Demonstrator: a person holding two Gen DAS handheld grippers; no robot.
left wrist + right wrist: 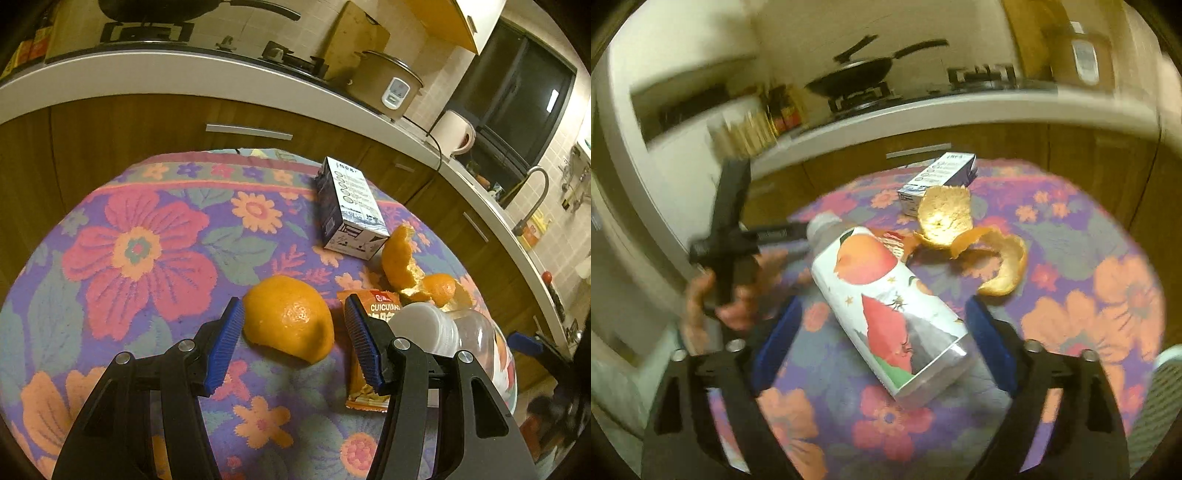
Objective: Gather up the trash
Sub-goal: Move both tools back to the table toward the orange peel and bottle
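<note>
My left gripper (293, 325) is open, its blue pads either side of a domed orange peel (290, 317) lying on the flowered tablecloth (140, 251). An orange snack wrapper (369, 354) lies under its right finger. More orange peel (413, 269) and a dark drink carton (349, 210) lie beyond. My right gripper (886, 328) is open around a plastic bottle (886, 314) with a peach label, lying on its side. Curled peels (964, 232) and the carton (938, 177) lie behind it. The bottle's white cap also shows in the left wrist view (424, 325).
The round table stands close to brown kitchen cabinets (147, 125). On the counter are a rice cooker (388, 85), a kettle (452, 133) and a stove with a pan (864, 74). The left hand and its gripper handle (727, 251) show left of the bottle.
</note>
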